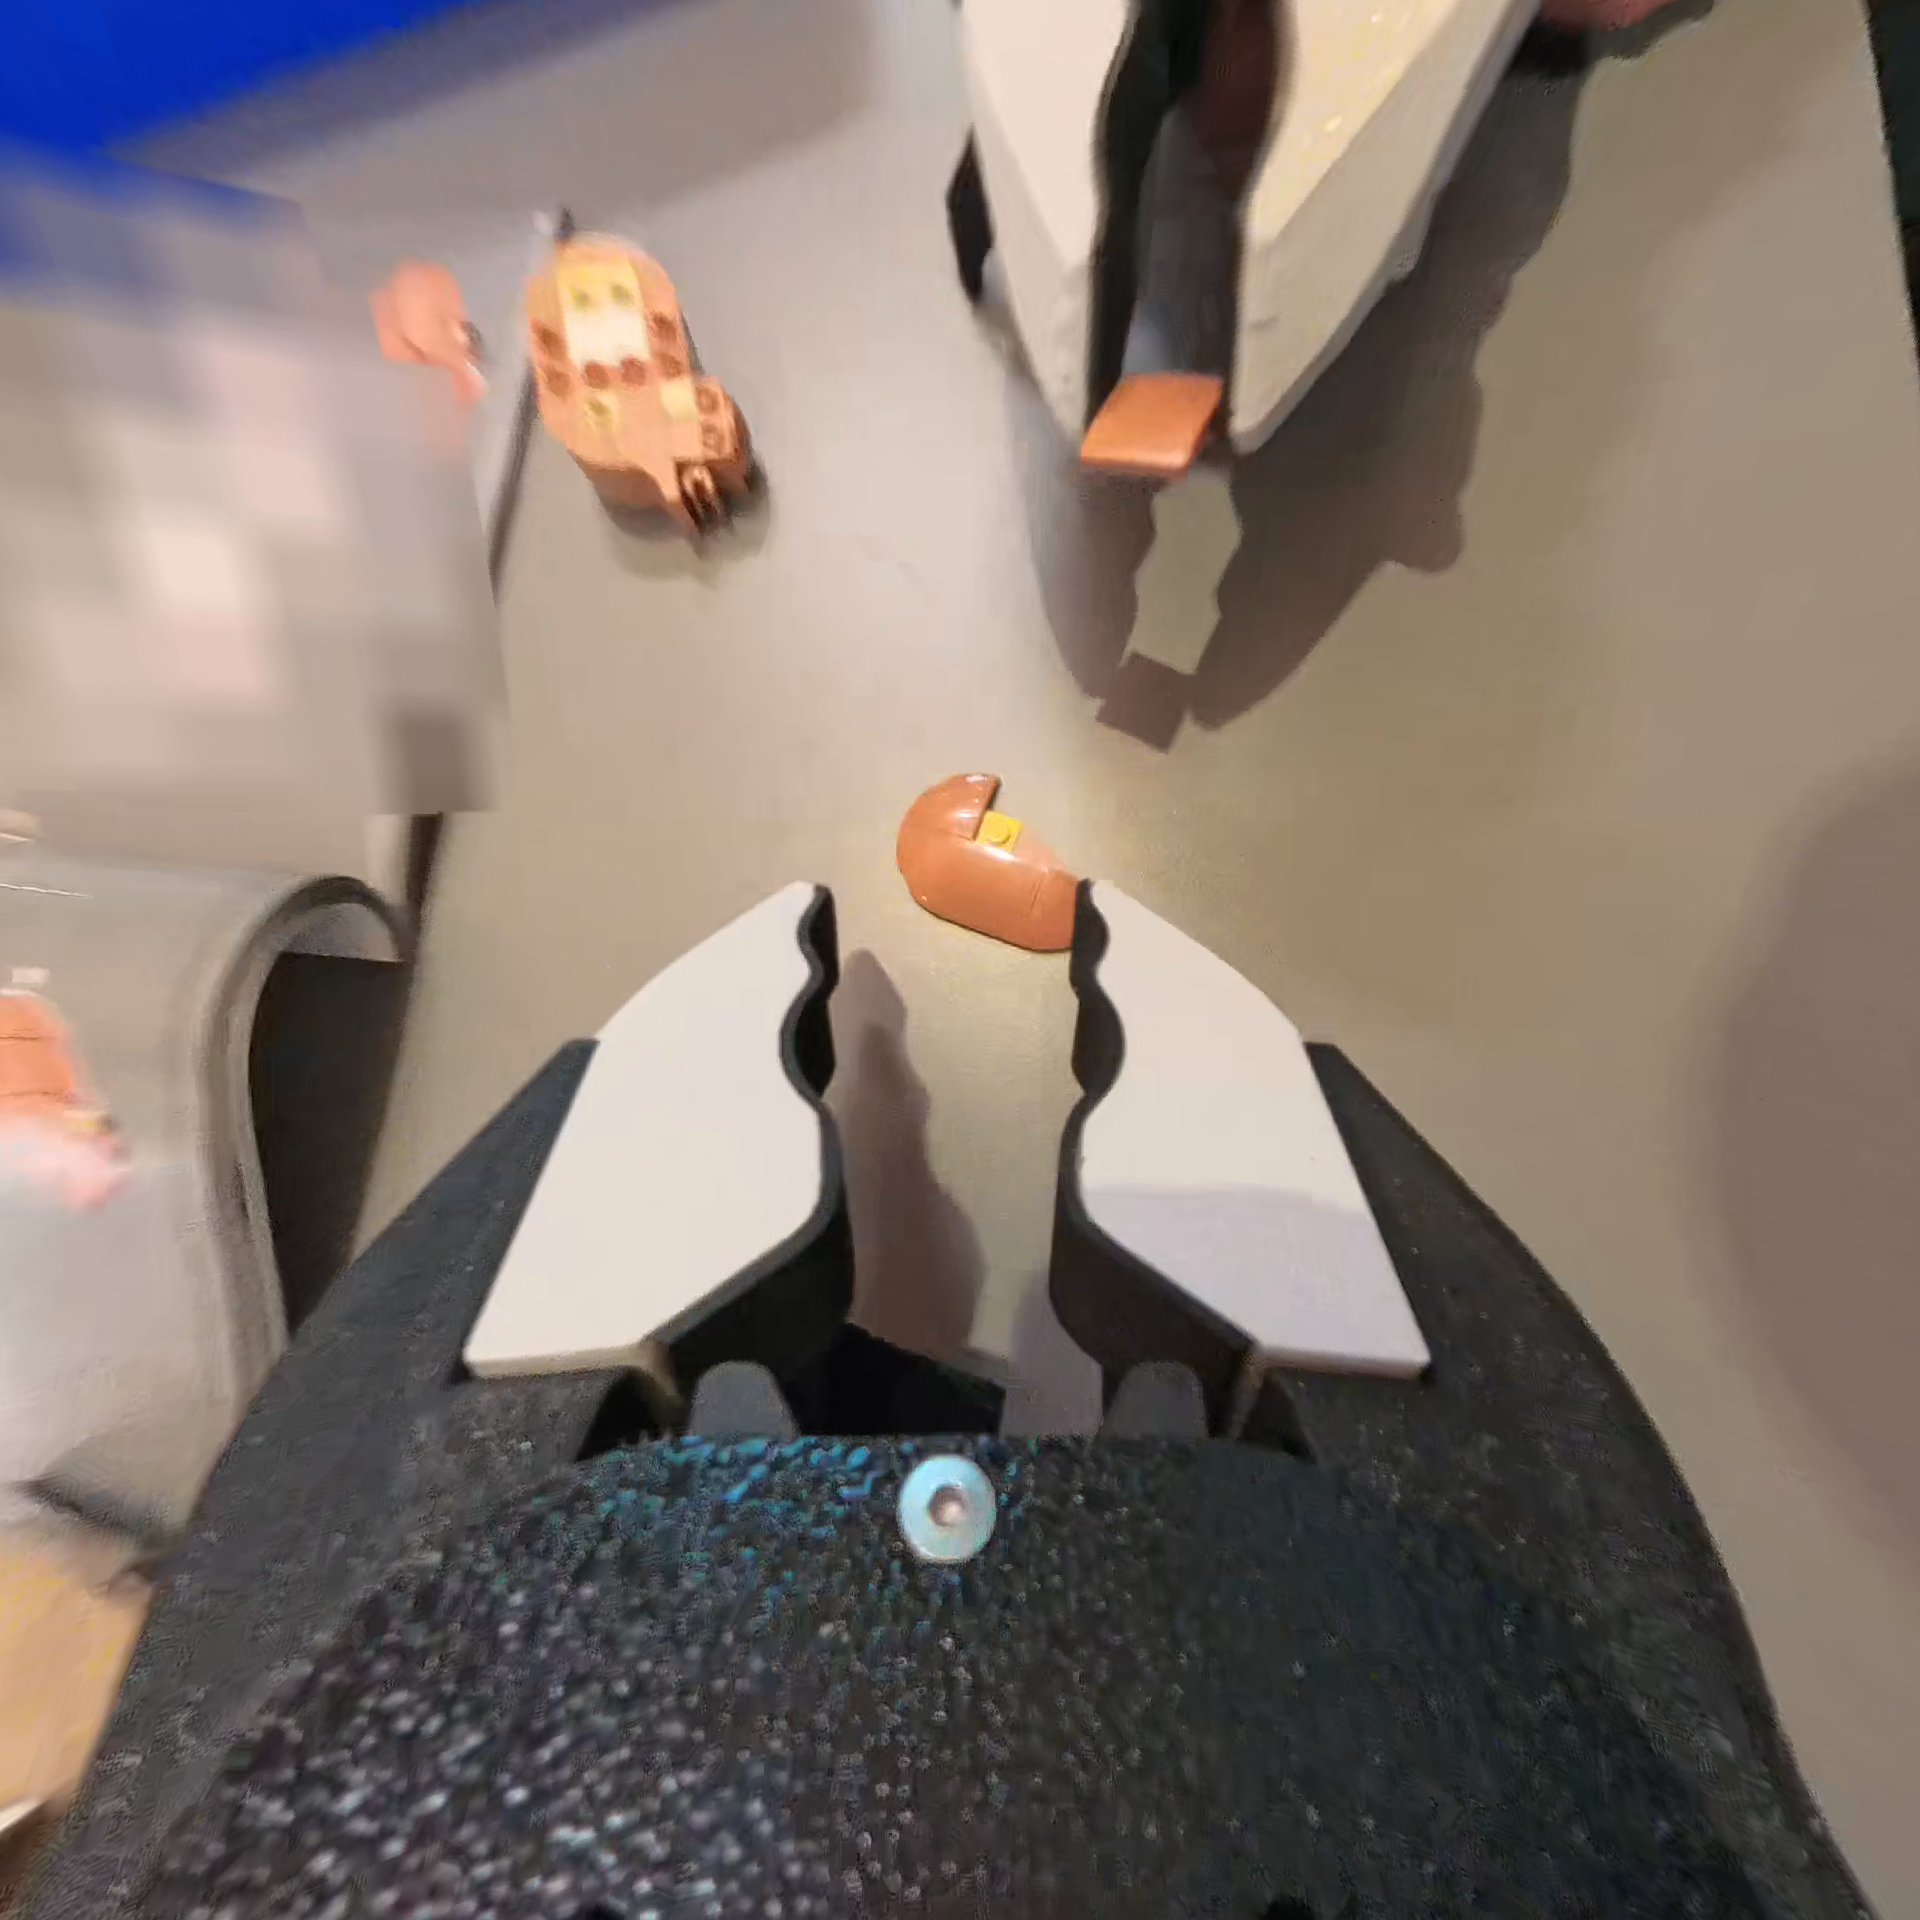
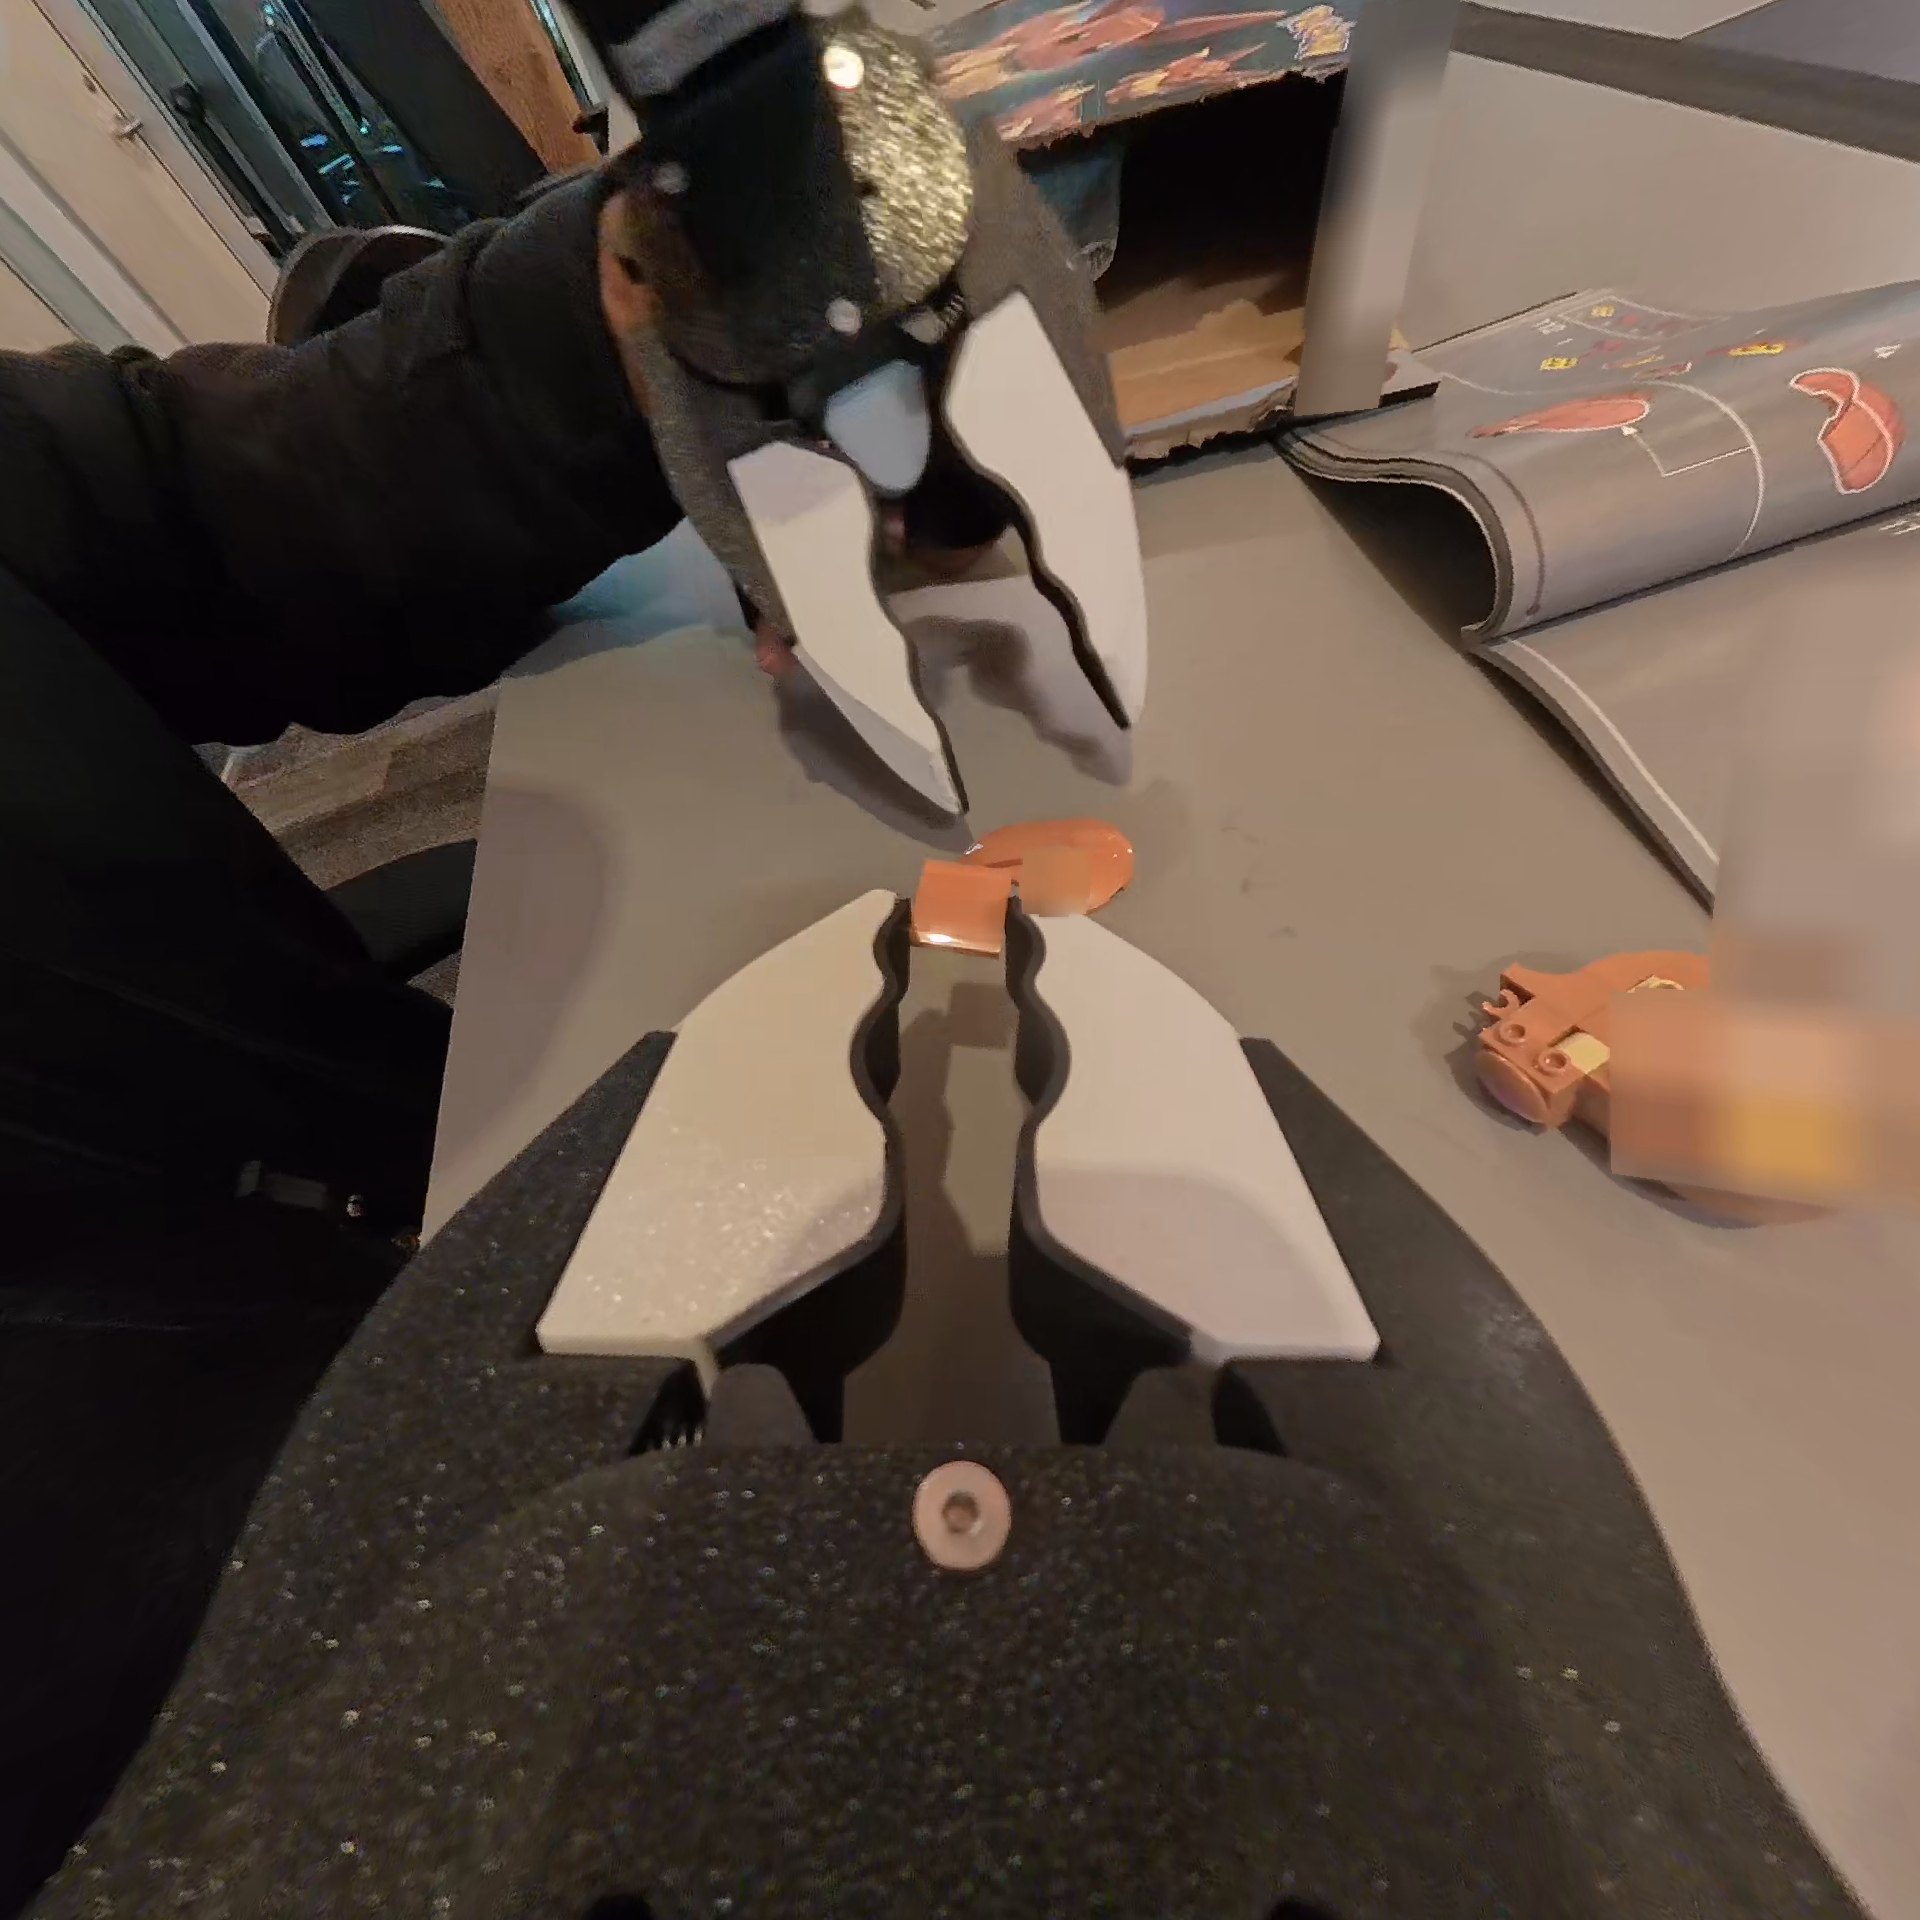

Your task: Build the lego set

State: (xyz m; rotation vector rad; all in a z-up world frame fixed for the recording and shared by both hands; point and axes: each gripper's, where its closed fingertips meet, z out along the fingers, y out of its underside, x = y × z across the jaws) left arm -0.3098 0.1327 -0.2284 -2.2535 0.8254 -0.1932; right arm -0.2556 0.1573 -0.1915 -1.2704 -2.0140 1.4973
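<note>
My right gripper (image 2: 958, 925) is shut on a small flat brown tile (image 2: 961, 899) and holds it just above the grey table. In the left wrist view it comes in from the top (image 1: 1155, 442) with the tile (image 1: 1148, 416) at its tips. A curved brown shell piece with a yellow stud (image 1: 982, 862) lies on the table just in front of my open, empty left gripper (image 1: 954, 904). In the right wrist view the shell (image 2: 1075, 868) lies between the two grippers, with the left gripper (image 2: 1039, 764) open above it. A partly built brown model (image 1: 634, 384) lies farther off.
The model (image 2: 1548, 1049) lies to the right, partly under a blur patch. An open instruction booklet (image 2: 1662, 488) and a torn cardboard box (image 2: 1195, 156) sit at the back right. A dark sleeve (image 2: 312, 468) reaches in from the left. The table edge (image 2: 468, 935) runs along the left. Spacing between my two grippers at the tips: around 7 centimetres.
</note>
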